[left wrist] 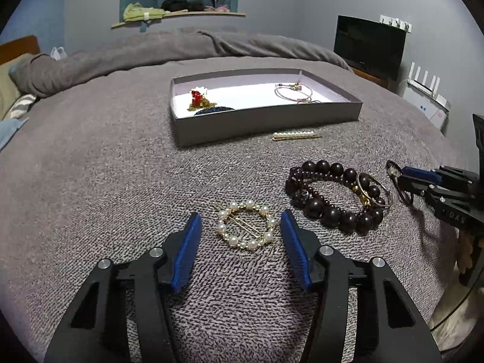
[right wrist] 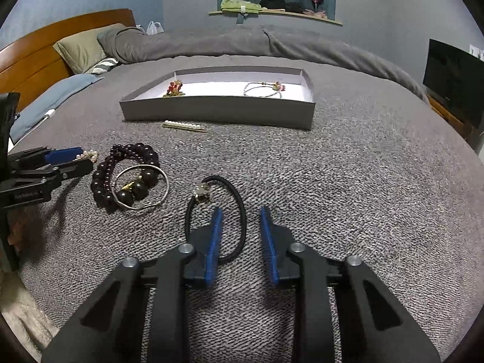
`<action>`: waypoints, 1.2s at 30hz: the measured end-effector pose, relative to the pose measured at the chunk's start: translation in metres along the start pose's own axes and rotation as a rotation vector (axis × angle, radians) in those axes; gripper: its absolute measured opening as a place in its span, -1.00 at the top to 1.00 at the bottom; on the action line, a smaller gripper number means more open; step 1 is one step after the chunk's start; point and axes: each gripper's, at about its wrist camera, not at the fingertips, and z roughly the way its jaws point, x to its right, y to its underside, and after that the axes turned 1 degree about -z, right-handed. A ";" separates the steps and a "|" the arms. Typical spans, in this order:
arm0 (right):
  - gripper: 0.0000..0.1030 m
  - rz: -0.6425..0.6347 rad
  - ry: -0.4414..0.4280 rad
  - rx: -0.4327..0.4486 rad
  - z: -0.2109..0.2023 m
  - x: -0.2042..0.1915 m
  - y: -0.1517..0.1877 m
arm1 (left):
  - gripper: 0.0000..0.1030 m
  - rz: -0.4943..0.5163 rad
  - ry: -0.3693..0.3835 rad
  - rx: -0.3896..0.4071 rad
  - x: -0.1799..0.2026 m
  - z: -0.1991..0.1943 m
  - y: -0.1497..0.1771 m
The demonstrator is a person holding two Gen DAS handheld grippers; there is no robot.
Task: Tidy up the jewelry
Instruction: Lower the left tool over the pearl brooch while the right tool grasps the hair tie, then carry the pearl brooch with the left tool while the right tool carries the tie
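Observation:
A round pearl hair clip (left wrist: 245,227) lies on the grey bed cover between the blue pads of my left gripper (left wrist: 240,214); the pads stand a little off it on both sides, so the gripper is open. To its right is a heap of dark bead bracelets (left wrist: 332,199) with a silver bangle (left wrist: 375,193). My right gripper (right wrist: 240,210) is low over a black hair tie (right wrist: 239,199). One strand of the tie runs through the gap between its pads, which are apart from it. A pearl bar clip (right wrist: 184,126) lies before the grey tray (right wrist: 217,112).
The tray (left wrist: 266,121) holds a red and gold brooch (left wrist: 198,98) and thin bracelets (left wrist: 293,92). A rolled duvet (right wrist: 242,42), pillows (right wrist: 81,48) and a wooden headboard (right wrist: 36,51) lie beyond. A dark screen (left wrist: 369,45) stands at the right.

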 end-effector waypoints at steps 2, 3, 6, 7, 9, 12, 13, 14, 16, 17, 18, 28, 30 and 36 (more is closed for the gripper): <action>0.78 -0.004 0.003 0.000 0.001 0.000 0.000 | 0.01 0.004 -0.008 -0.001 0.001 0.001 0.000; 0.79 -0.003 0.003 0.001 0.001 0.000 -0.001 | 0.09 0.006 -0.011 0.000 0.002 0.001 0.000; 0.93 0.008 -0.005 0.013 -0.001 0.002 -0.002 | 0.18 0.018 -0.015 0.003 0.005 0.000 0.001; 0.93 0.013 -0.009 0.016 -0.002 0.004 -0.003 | 0.18 0.023 -0.020 0.003 0.006 0.000 0.001; 0.93 0.025 -0.015 0.020 -0.003 0.007 -0.003 | 0.19 0.039 -0.029 0.003 0.008 0.000 0.002; 0.93 0.035 -0.017 0.031 -0.006 0.010 -0.005 | 0.19 0.053 -0.032 0.012 0.010 -0.003 0.002; 0.93 0.038 -0.017 0.037 -0.007 0.010 -0.005 | 0.19 0.058 -0.031 0.016 0.011 -0.004 0.002; 0.93 0.042 -0.020 0.045 -0.009 0.011 -0.006 | 0.19 0.064 -0.033 0.023 0.012 -0.005 0.002; 0.93 0.038 -0.018 0.056 -0.012 0.011 -0.007 | 0.19 0.074 -0.033 0.034 0.015 -0.009 0.001; 0.93 0.035 -0.015 0.059 -0.013 0.010 -0.008 | 0.19 0.077 -0.033 0.039 0.015 -0.010 0.001; 0.93 0.030 -0.011 0.069 -0.015 0.010 -0.009 | 0.19 0.080 -0.032 0.045 0.016 -0.012 0.001; 0.93 0.016 0.000 0.156 -0.039 0.011 -0.027 | 0.19 0.067 -0.016 0.081 0.018 -0.023 -0.007; 0.93 0.022 -0.009 0.169 -0.040 0.015 -0.039 | 0.19 0.067 -0.013 0.089 0.018 -0.025 -0.012; 0.93 0.015 0.002 0.218 -0.037 0.022 -0.081 | 0.19 0.074 -0.026 0.123 0.013 -0.028 -0.044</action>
